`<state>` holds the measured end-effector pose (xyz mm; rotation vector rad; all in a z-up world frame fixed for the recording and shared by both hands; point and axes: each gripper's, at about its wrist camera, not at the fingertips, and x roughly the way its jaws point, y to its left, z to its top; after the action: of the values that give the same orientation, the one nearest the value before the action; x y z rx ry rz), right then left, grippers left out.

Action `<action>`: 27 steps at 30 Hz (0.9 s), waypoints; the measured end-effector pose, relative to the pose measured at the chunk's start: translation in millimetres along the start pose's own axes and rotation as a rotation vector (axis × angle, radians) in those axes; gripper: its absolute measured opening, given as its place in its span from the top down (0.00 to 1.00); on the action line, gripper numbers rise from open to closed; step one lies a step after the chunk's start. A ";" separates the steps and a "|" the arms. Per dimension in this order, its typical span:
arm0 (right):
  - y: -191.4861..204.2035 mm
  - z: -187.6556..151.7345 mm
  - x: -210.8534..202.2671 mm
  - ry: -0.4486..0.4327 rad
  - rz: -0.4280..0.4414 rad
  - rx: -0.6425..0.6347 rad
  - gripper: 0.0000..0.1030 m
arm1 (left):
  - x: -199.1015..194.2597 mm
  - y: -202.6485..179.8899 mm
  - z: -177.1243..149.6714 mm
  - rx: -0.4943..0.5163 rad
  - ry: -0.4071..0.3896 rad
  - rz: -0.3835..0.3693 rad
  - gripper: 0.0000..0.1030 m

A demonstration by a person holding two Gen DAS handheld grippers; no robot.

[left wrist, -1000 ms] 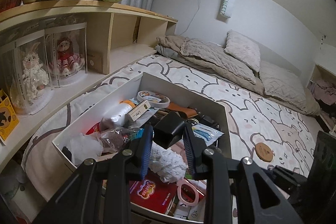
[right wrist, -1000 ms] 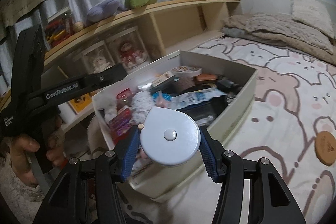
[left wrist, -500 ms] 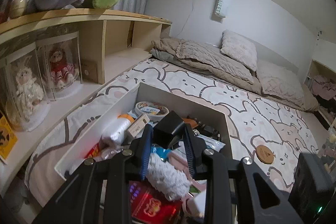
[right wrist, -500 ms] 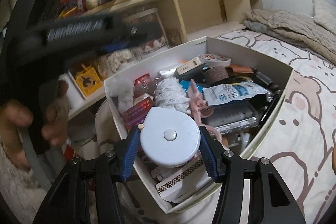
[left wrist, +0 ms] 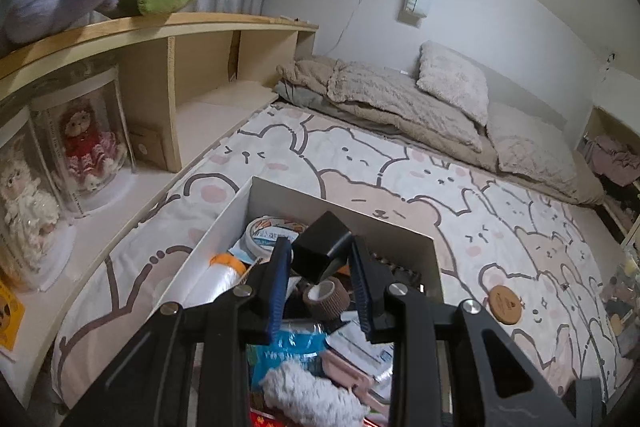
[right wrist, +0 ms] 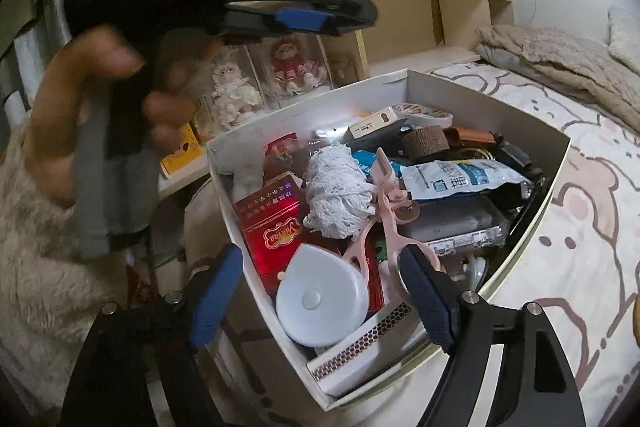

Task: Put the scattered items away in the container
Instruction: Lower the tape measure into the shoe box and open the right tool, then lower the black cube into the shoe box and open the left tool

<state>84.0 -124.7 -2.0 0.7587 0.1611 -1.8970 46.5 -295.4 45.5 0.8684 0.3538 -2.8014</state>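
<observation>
Underneath, bear-print bedding (left wrist: 400, 167) carries the box (left wrist: 224, 227).

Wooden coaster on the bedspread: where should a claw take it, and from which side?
Grip the coaster across its rim, coming down from above with one finger on each side. It is a thin round disc lying flat on the bedspread, apart from the box, so no side is blocked. The soft fabric should let the fingertips dig under the edge.
</observation>
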 end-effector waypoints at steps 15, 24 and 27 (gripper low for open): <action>-17.2 3.4 -9.6 -0.027 -0.027 0.026 0.21 | 90.6 0.4 27.2 0.063 0.234 0.052 0.72; -20.1 -0.6 -9.6 -0.014 -0.025 0.019 0.21 | 139.2 17.7 27.7 -0.011 0.371 0.078 0.72; -18.8 -1.0 -9.6 -0.008 -0.023 0.007 0.21 | 146.0 24.8 27.7 -0.039 0.375 0.096 0.71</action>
<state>70.7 -108.3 -1.6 0.7564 0.1586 -1.9230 -80.5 -342.4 -20.5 1.3637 0.4052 -2.5278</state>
